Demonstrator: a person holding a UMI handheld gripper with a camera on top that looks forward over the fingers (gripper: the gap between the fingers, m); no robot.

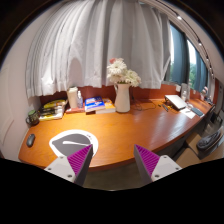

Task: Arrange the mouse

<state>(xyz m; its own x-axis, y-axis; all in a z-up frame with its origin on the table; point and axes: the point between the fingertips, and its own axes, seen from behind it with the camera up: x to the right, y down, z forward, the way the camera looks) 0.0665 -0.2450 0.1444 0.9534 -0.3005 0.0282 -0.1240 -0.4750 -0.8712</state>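
A small dark mouse [30,140] lies on the curved wooden desk [130,125], to the left of a grey mouse pad [68,143]. My gripper [114,160] is held above the desk's front edge, well to the right of the mouse. Its fingers are open with nothing between them. The left pink pad [80,157] overlaps the near edge of the mouse pad in view.
A white vase of flowers [123,92] stands at the back middle. Books and small items [70,103] lie at the back left. A laptop [177,101] sits at the right end. Curtains and a window lie behind.
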